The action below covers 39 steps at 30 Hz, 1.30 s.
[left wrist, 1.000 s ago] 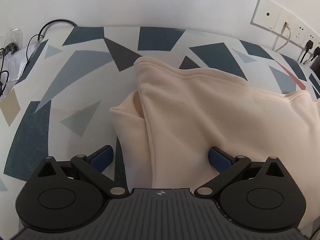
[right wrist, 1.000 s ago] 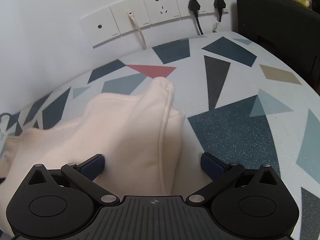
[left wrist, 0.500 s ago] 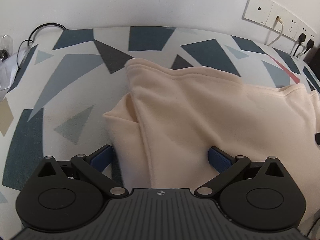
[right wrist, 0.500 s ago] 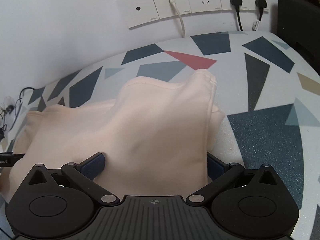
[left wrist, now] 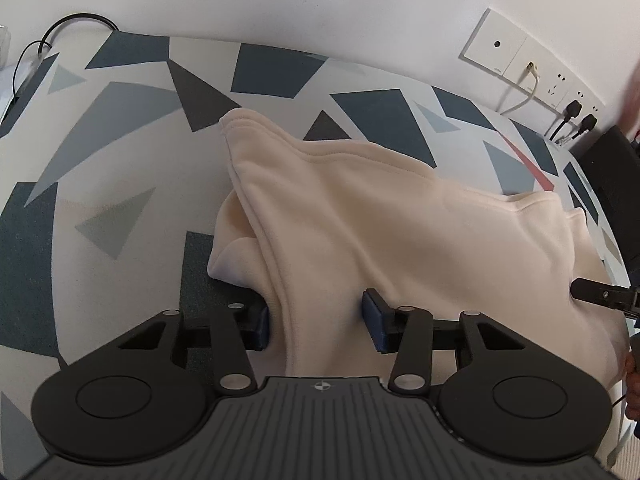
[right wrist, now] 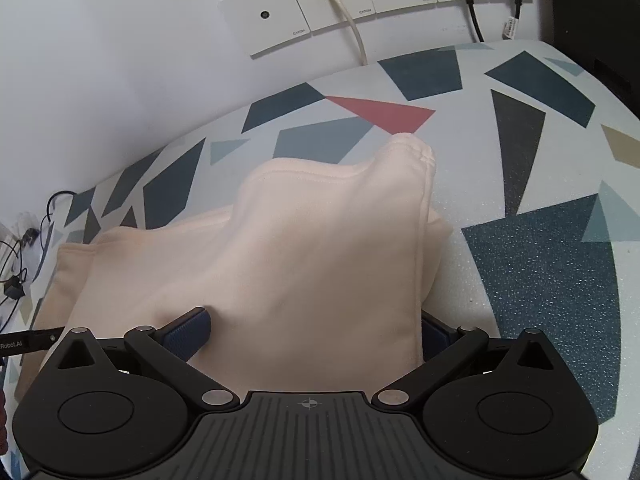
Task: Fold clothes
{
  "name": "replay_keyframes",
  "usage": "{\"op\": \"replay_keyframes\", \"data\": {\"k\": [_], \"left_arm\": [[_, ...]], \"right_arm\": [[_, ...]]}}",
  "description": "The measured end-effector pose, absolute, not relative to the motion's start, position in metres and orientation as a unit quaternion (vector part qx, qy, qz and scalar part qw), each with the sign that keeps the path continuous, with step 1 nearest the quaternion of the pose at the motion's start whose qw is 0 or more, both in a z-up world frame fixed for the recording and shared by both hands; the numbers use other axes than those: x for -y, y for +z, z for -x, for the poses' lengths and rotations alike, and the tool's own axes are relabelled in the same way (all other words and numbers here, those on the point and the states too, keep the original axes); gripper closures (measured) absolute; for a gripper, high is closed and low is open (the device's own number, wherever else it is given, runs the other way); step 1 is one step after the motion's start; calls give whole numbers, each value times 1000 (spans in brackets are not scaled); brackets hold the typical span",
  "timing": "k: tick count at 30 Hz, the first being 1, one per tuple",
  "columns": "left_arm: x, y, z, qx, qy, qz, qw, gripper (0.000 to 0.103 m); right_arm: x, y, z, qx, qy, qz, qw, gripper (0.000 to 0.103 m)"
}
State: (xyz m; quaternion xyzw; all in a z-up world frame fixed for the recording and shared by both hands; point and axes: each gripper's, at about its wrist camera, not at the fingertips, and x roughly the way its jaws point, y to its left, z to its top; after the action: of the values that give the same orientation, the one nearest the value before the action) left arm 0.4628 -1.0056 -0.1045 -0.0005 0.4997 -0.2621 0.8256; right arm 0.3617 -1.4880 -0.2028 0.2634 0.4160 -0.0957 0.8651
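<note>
A cream fleece garment [left wrist: 380,208] lies folded over on the patterned table [left wrist: 120,128], its stitched hem edge on the far side. My left gripper [left wrist: 318,328] has its blue pads pressed into a bunched fold at the garment's near left edge, shut on it. In the right wrist view the same garment [right wrist: 320,232] rises in a peak toward the red triangle. My right gripper [right wrist: 312,332] stands open, its fingers wide apart on either side of the cloth's near right edge. The right pad is partly hidden behind the fabric.
Wall sockets [right wrist: 360,4] with a white cable and two black plugs sit at the back. A black box [left wrist: 612,184] stands at the table's right end. Loose black cables [right wrist: 24,256] lie at the far left. A hand [left wrist: 634,380] shows at the right edge.
The left gripper's fingers have come together from wide apart onto the garment's fold. The right gripper has moved further over the cloth and stays open. The hem has lifted slightly.
</note>
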Motion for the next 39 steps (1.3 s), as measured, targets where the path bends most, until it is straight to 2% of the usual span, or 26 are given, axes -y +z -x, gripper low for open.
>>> {"op": "replay_keyframes", "data": {"k": [2, 3, 4, 5, 11, 13, 17, 20, 22, 23, 24, 25, 26, 28, 32, 33, 34, 39], "left_arm": [[1010, -103, -462, -504, -265, -21, 822, 48], [1013, -102, -461, -507, -266, -37, 819, 37], [1015, -102, -460, -510, -255, -58, 819, 21], [1016, -102, -459, -511, -243, -74, 821, 16], [1004, -106, -455, -524, -239, -69, 815, 14], [1012, -106, -456, -529, -231, -75, 813, 8], [1022, -107, -453, -526, -217, -73, 819, 6], [1027, -104, -453, -526, -219, -58, 820, 15], [1032, -100, -452, -522, -222, -56, 821, 43], [1033, -98, -452, -524, -222, -46, 821, 51], [1034, -97, -452, -526, -222, -36, 820, 67], [1032, -97, -450, -529, -218, -16, 820, 79], [1031, -96, -449, -533, -214, 5, 818, 80], [1027, -95, -445, -533, -204, 25, 821, 82], [1011, -87, -432, -523, -180, 50, 832, 83], [1005, -83, -429, -517, -170, 52, 838, 84], [998, -77, -427, -506, -159, 53, 846, 84], [958, -37, -414, -451, -112, 69, 883, 84]], "right_arm": [[1490, -202, -361, -424, -108, -251, 863, 2], [1491, -201, -360, -428, -113, -245, 862, 2], [1492, -201, -359, -431, -115, -243, 861, 2], [1495, -201, -357, -432, -113, -247, 860, 2], [1490, -201, -357, -441, -97, -240, 859, 1], [1484, -201, -361, -444, -86, -231, 861, 1], [1479, -201, -365, -444, -86, -225, 863, 1], [1480, -201, -367, -442, -81, -234, 862, 1], [1480, -200, -369, -441, -73, -242, 861, 1], [1479, -200, -371, -441, -66, -246, 861, 1], [1478, -200, -373, -441, -59, -247, 861, 2], [1476, -199, -375, -442, -53, -248, 861, 6], [1474, -199, -377, -440, -52, -248, 862, 10], [1474, -198, -379, -434, -52, -256, 862, 37], [1480, -201, -384, -427, -31, -293, 855, 60], [1480, -201, -386, -423, -21, -303, 854, 70], [1480, -200, -387, -418, -9, -313, 853, 75], [1447, -170, -400, -373, 54, -294, 878, 79]]}}
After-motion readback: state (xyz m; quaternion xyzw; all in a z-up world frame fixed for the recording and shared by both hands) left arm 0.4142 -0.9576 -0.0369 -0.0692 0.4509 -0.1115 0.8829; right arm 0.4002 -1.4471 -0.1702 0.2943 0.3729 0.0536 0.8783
